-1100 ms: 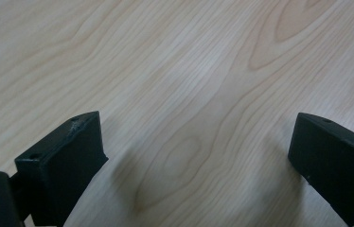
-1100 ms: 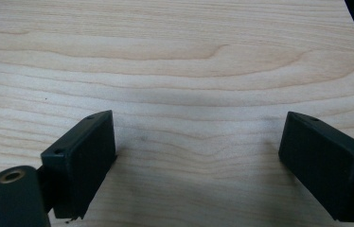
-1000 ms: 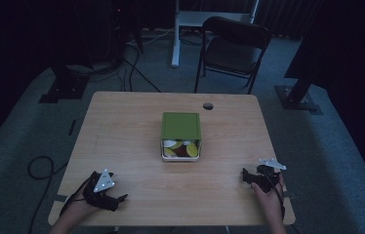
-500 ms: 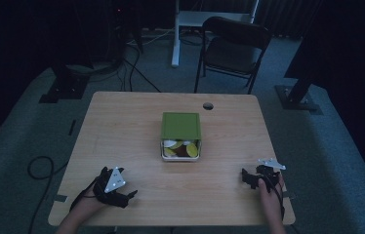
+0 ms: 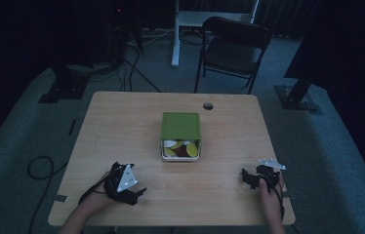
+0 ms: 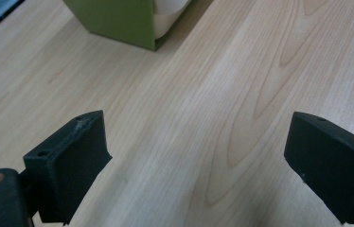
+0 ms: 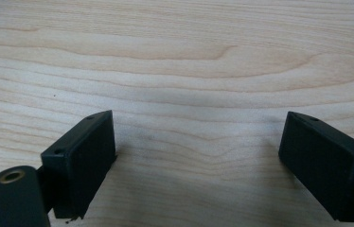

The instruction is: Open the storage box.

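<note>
Since a second ago the left gripper (image 5: 139,191) has edged toward the lidded green box of coloured discs (image 5: 181,135) at mid-table, jaws spread empty like the resting right gripper (image 5: 245,177), so approach level and centred.

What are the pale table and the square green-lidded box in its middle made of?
The pale table looks like wood or wood-look laminate: flowing grain lines, a smooth matt surface. The green-lidded box seems plastic: flat, even colour, crisp edges, with a see-through wall showing yellow, white and brown pieces inside.
</note>
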